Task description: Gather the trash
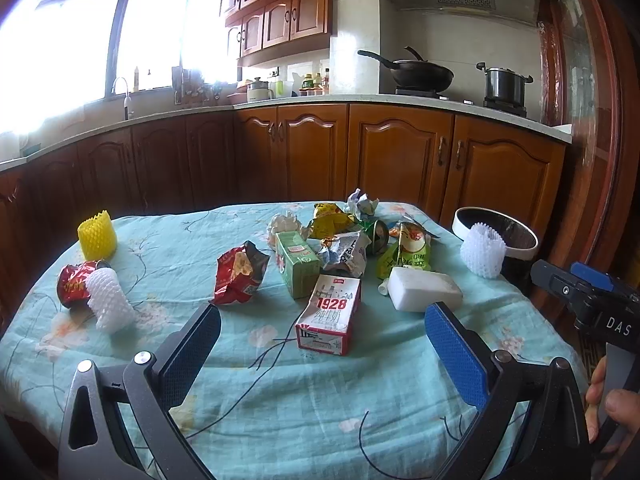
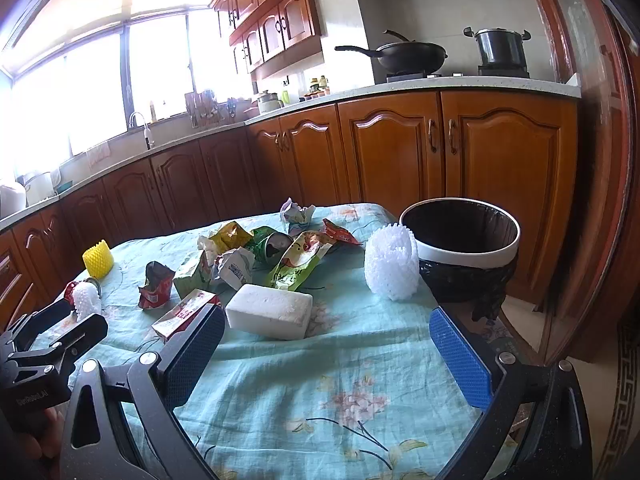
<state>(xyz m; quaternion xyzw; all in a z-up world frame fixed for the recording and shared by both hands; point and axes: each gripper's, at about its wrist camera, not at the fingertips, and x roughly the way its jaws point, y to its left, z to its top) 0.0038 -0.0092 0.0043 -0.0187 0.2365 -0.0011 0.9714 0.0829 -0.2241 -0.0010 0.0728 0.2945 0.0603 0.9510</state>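
Blown-out window (image 1: 80, 40) glare, fisheye edges

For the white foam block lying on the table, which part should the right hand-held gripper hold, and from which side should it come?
Grip the white foam block across its short width, probably from above. It lies flat on the tablecloth, with its long sides bare. The open right hand-held gripper looks wide enough. The red carton lies close to its left end.

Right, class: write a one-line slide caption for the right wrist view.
Open right gripper hovers over a floral tablecloth strewn with wrappers, facing a foam block and a lined bin.
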